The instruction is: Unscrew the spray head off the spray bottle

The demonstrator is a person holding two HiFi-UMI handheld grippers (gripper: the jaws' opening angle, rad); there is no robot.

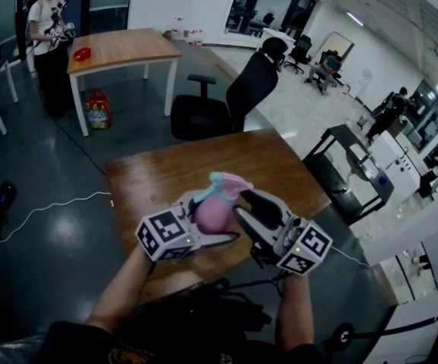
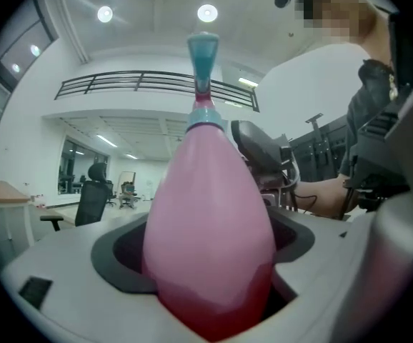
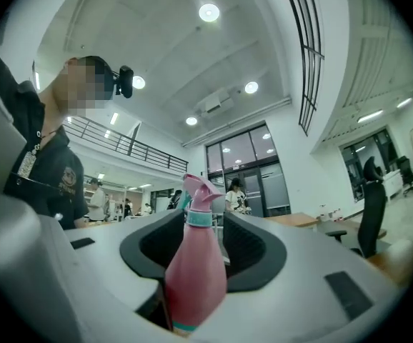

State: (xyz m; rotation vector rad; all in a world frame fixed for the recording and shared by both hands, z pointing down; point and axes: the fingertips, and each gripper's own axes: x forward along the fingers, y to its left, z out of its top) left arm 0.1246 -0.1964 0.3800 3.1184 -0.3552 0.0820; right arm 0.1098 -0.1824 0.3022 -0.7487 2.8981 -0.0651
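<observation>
Over the wooden table [image 1: 158,177] both grippers meet at a pink spray bottle [image 1: 213,214] with a teal and pink spray head [image 1: 227,183]. My left gripper [image 1: 198,209] is shut on the bottle's fat body [image 2: 210,220], which fills the space between its jaws. The teal nozzle [image 2: 203,57] points away from that camera. My right gripper [image 1: 243,202] comes in from the right, near the head. In the right gripper view the bottle [image 3: 192,270] stands between the right gripper's [image 3: 203,247] jaws. A gap shows beside it, so the jaws are open.
A black office chair [image 1: 238,97] stands just beyond the table. Farther back is a second wooden table [image 1: 120,48] with a red object, and a person [image 1: 48,44] beside it. A black stand [image 1: 351,169] is at the right. A white cable [image 1: 48,207] lies on the floor.
</observation>
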